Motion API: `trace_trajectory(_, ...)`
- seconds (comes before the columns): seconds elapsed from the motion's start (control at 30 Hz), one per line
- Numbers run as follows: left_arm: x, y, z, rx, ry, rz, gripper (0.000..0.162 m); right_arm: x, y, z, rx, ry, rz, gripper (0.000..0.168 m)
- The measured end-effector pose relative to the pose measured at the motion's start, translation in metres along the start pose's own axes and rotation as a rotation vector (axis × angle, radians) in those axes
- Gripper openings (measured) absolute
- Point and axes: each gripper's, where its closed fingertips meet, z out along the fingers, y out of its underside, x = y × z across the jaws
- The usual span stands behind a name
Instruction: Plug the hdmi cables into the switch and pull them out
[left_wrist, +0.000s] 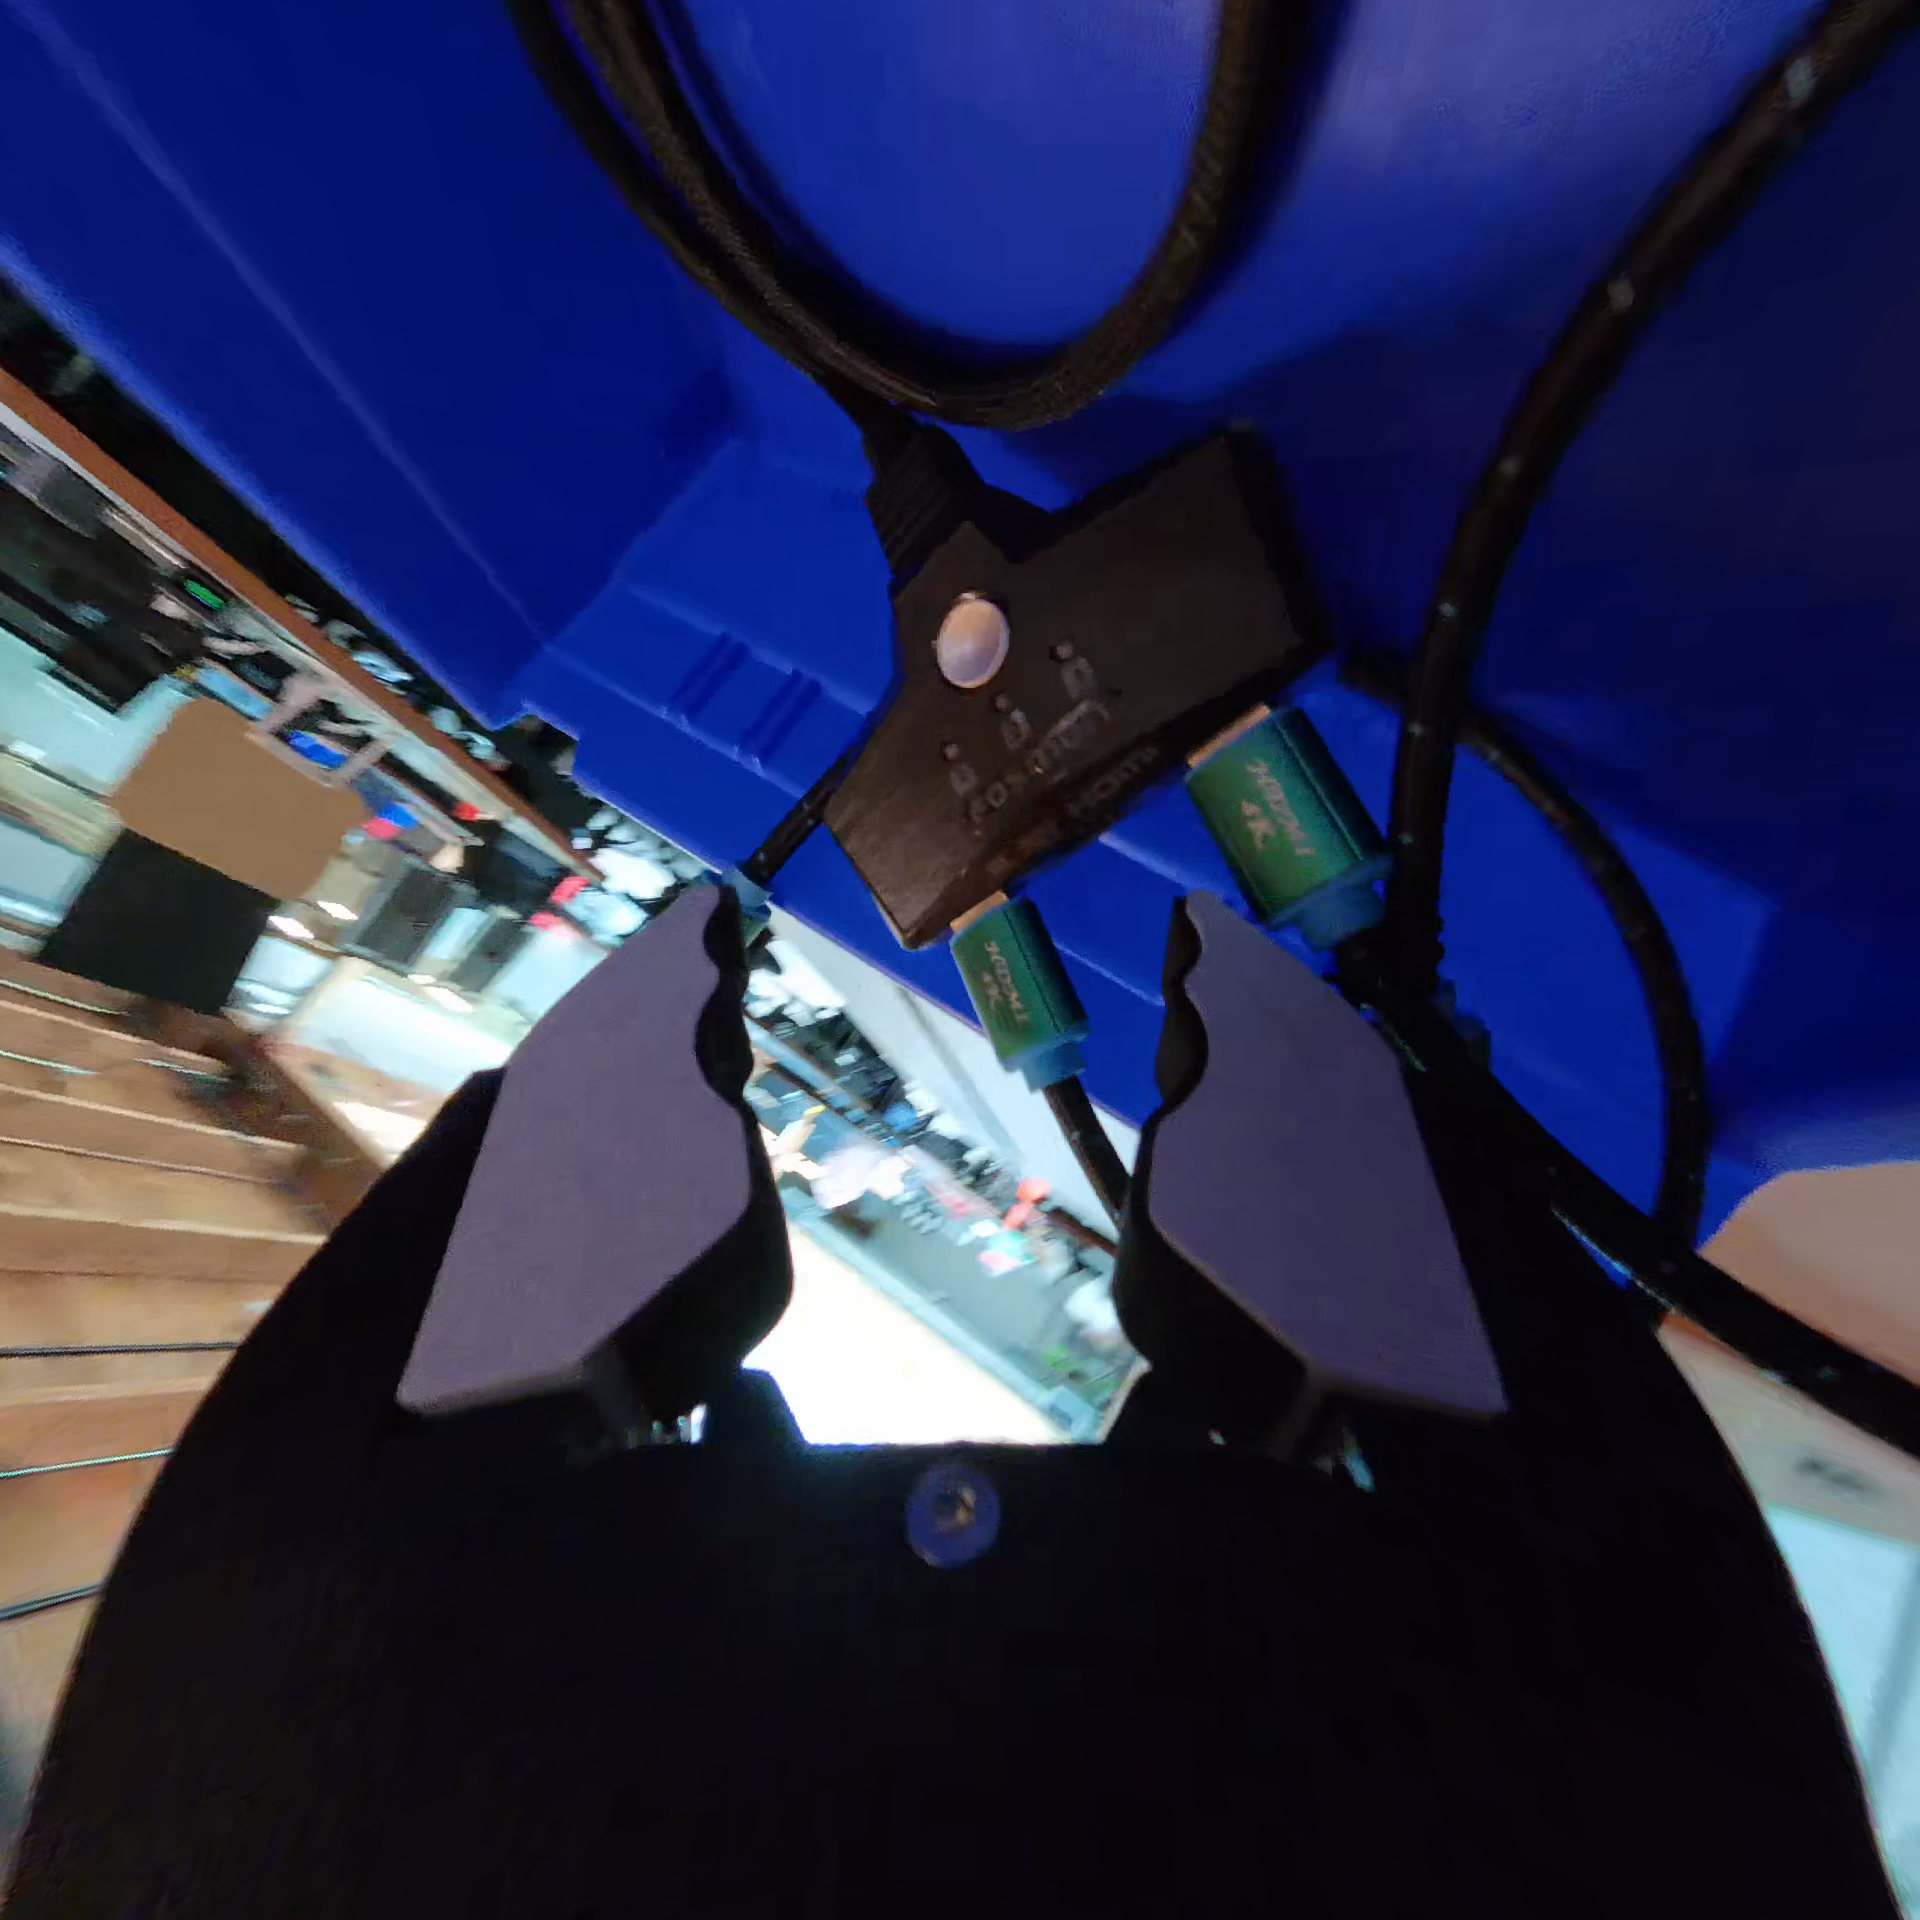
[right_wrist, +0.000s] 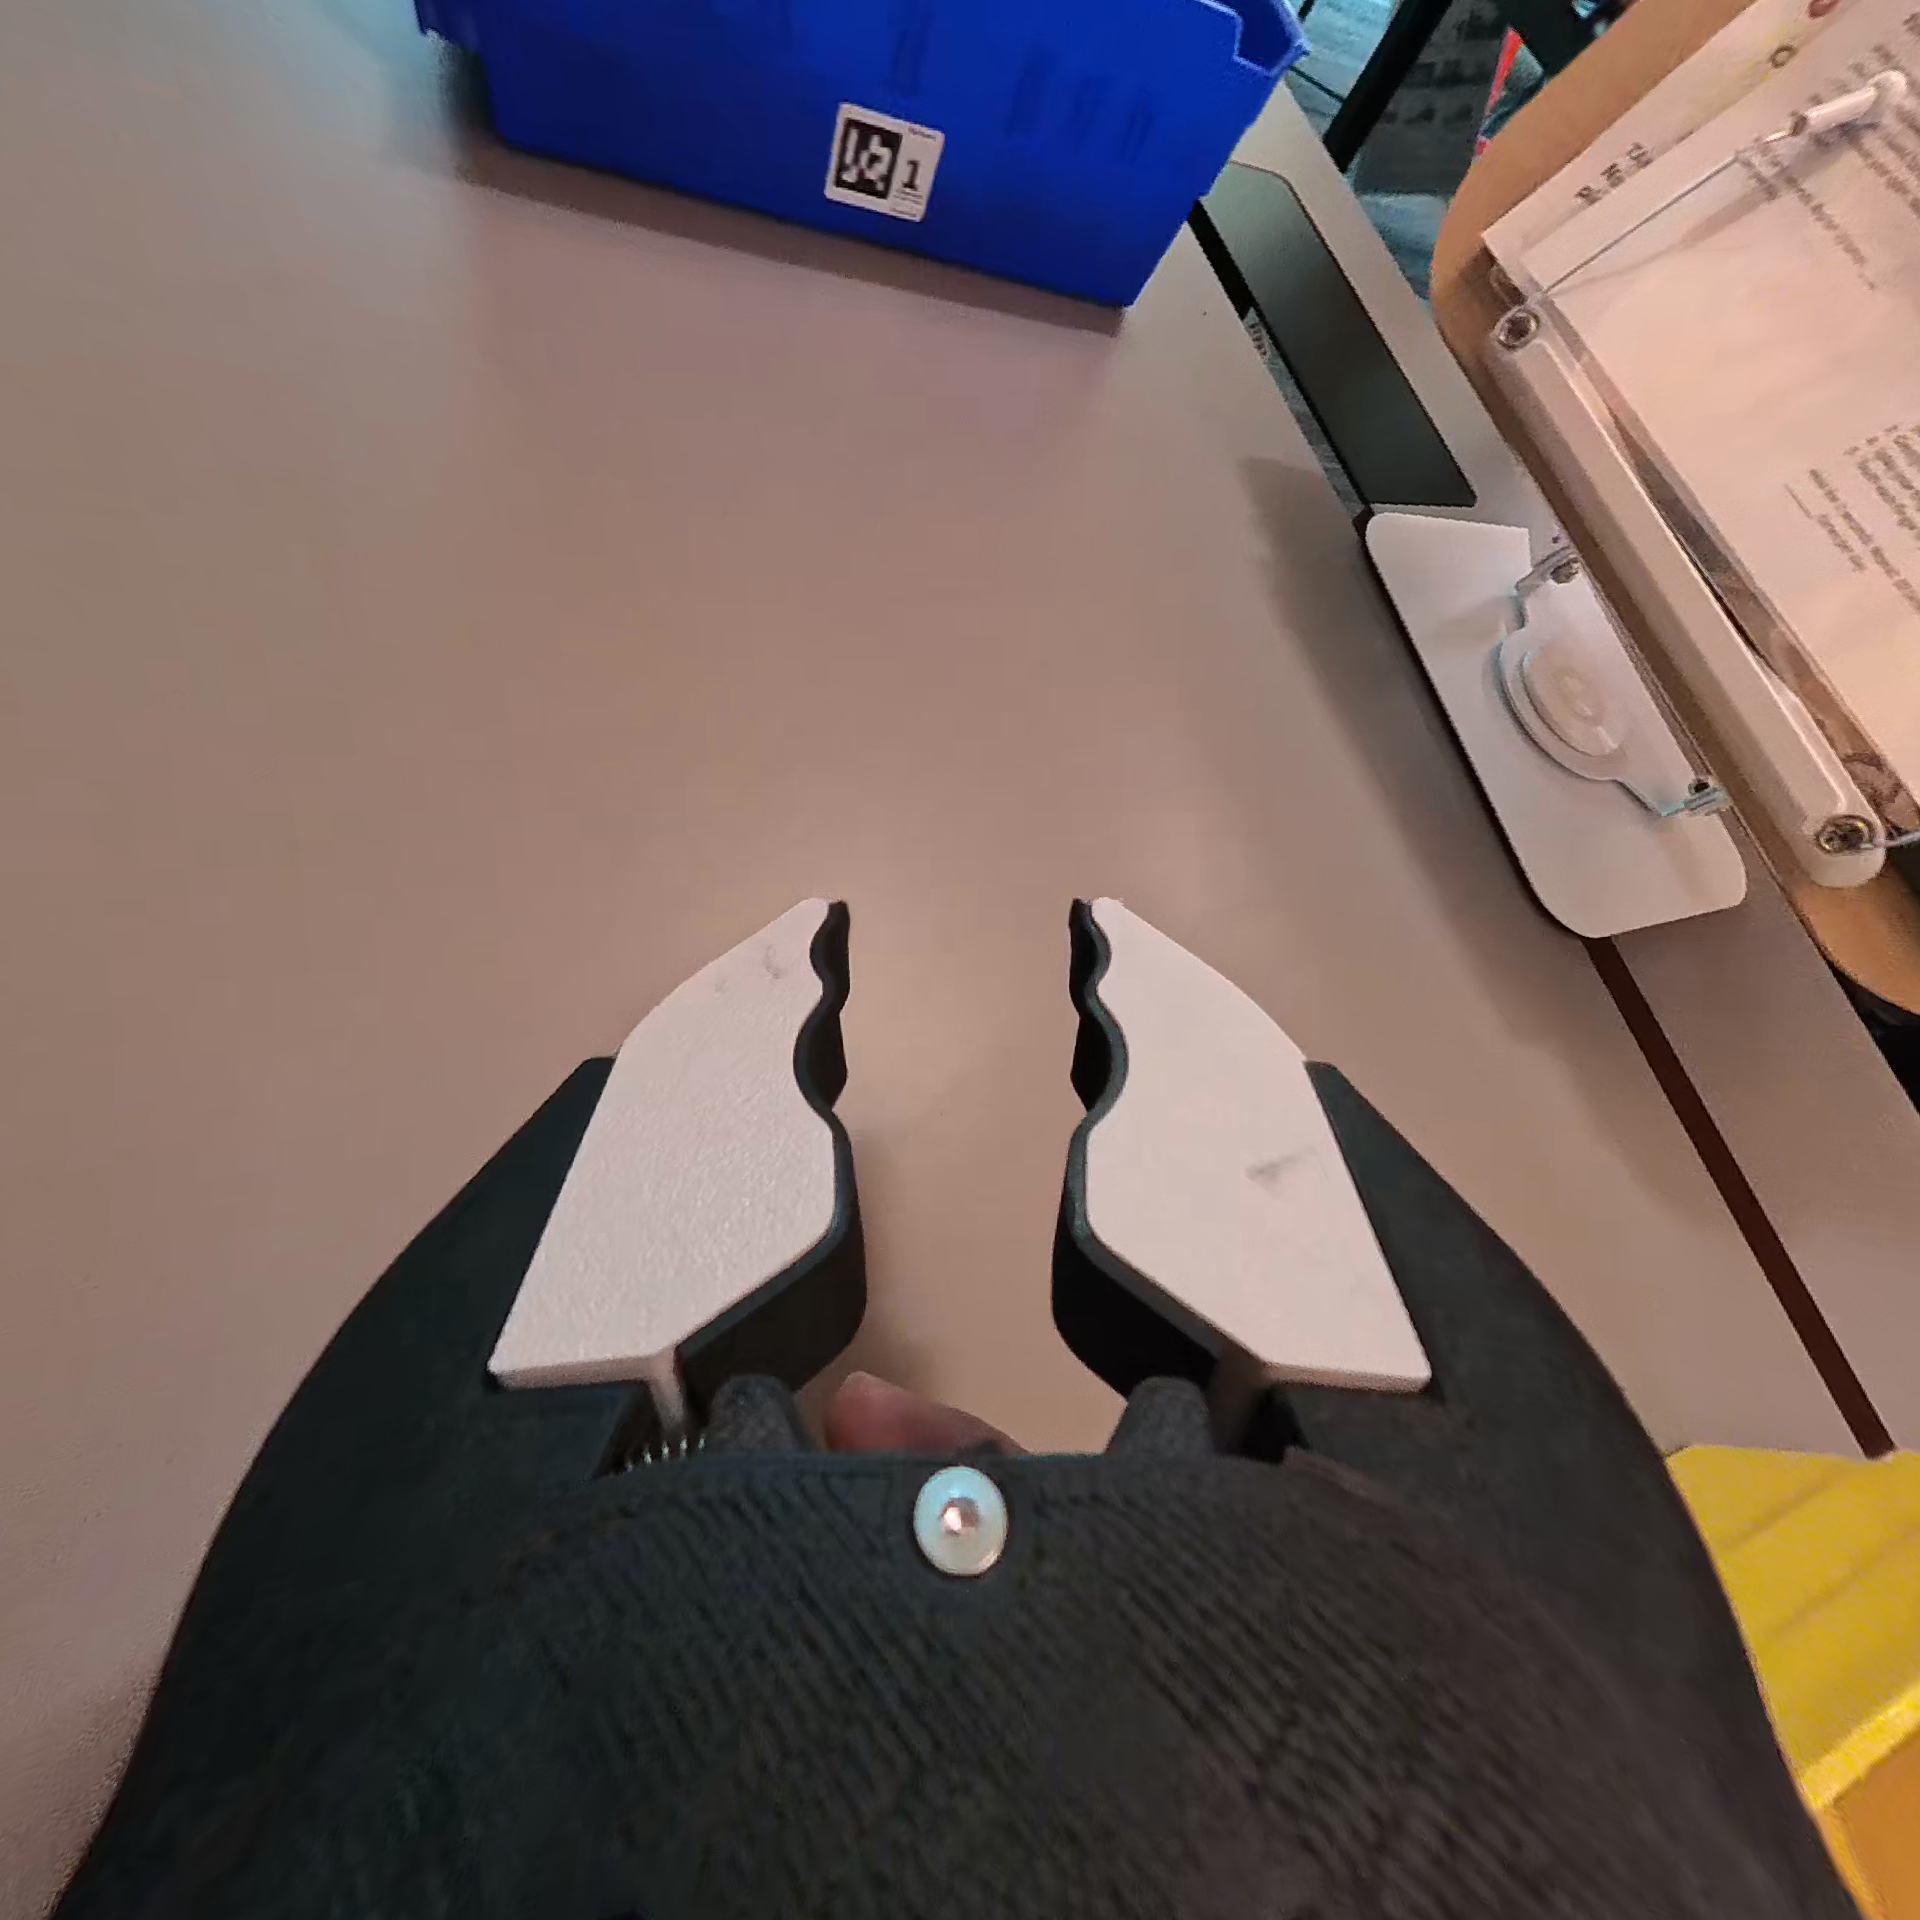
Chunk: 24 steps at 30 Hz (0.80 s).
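Observation:
In the left wrist view a black HDMI switch (left_wrist: 1081, 686) with a round pale button lies inside a blue bin (left_wrist: 416, 364). Two green-cased HDMI plugs, one (left_wrist: 1018, 987) and another (left_wrist: 1288, 821), sit at the switch's near edge with black braided cables (left_wrist: 1538, 644) looping around. My left gripper (left_wrist: 951, 925) is open and empty, tips just short of the nearer plug. In the right wrist view my right gripper (right_wrist: 961, 914) is open and empty above a beige table (right_wrist: 520, 623), well short of the same blue bin (right_wrist: 852, 114).
The blue bin bears a square black-and-white marker tag (right_wrist: 883, 161). To the right of the table stand a white bracket (right_wrist: 1548, 717) and a board with printed sheets (right_wrist: 1745, 312). A yellow object (right_wrist: 1829, 1579) lies at lower right.

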Motion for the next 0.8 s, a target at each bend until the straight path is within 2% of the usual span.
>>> trace_trajectory(0.03, -0.004, -0.004, -0.004, 0.033, 0.02, -0.087, 0.074, 0.0, -0.001, 0.001, -0.005, -0.003, -0.008, 0.041)
trace_trajectory(0.13, -0.013, -0.022, -0.014, 0.127, 0.147, -0.357, 0.074, 0.001, -0.006, 0.006, -0.002, -0.009, -0.008, 0.041)
trace_trajectory(0.23, -0.019, -0.038, -0.012, 0.128, 0.231, -0.466, 0.069, -0.001, -0.013, 0.009, 0.023, -0.021, -0.004, 0.041)
trace_trajectory(0.43, -0.006, -0.057, 0.029, 0.009, 0.363, -0.556, 0.06, -0.015, -0.011, 0.011, 0.055, -0.081, -0.004, 0.041)
trace_trajectory(0.57, 0.005, -0.043, 0.052, -0.179, 0.361, -0.489, 0.062, -0.023, -0.003, 0.011, 0.055, -0.113, 0.005, 0.042)
trace_trajectory(0.6, 0.009, -0.043, 0.054, -0.209, 0.379, -0.473, 0.058, -0.024, -0.002, 0.012, 0.057, -0.116, 0.005, 0.042)
trace_trajectory(0.67, 0.015, -0.045, 0.053, -0.248, 0.419, -0.45, 0.039, -0.024, 0.0, 0.013, 0.056, -0.117, 0.01, 0.042)
trace_trajectory(0.8, 0.008, -0.047, 0.049, -0.247, 0.396, -0.473, 0.033, -0.025, 0.008, 0.015, 0.046, -0.118, 0.032, 0.042)
